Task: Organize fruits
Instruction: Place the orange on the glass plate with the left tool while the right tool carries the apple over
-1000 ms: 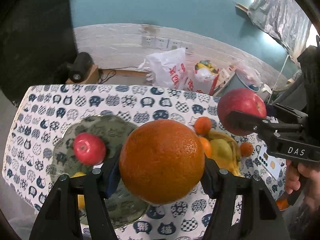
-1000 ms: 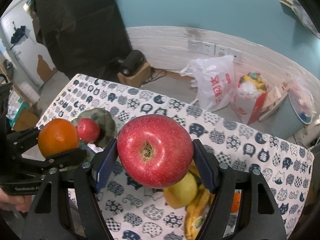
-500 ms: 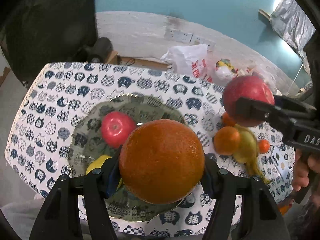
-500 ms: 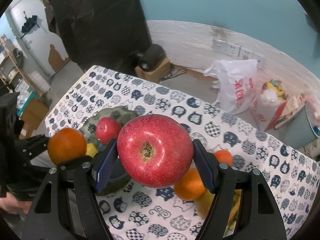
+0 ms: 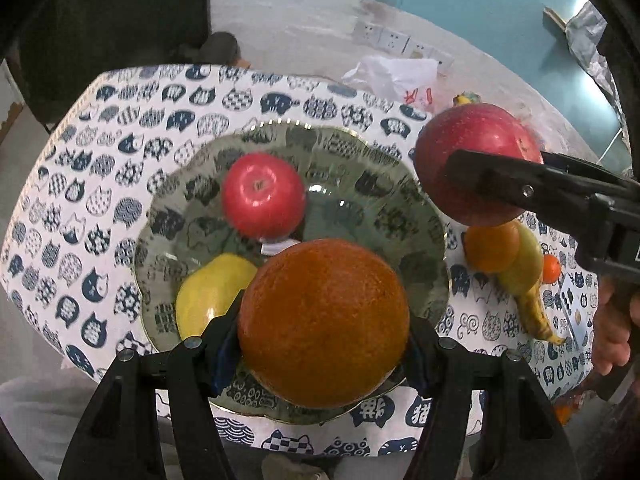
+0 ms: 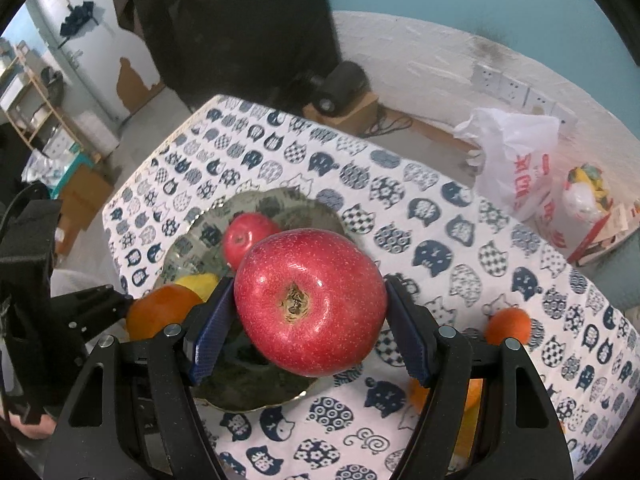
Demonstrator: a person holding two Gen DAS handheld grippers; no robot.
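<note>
The left hand-held gripper [image 5: 324, 336] pinches an orange [image 5: 323, 334] directly over the plate [image 5: 424, 208], nearer than the right hand-held gripper [image 6: 310, 306] pinching a big apple [image 6: 310, 306] at the plate's right rim.

White plastic bag [image 6: 516, 164], wall sockets [image 6: 508, 84], perhaps a speaker [image 6: 340, 88]

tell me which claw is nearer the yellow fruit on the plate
Left. The left claw, holding the orange, is right beside the yellow fruit; the right claw with its big apple is beyond the plate's far edge.
</note>
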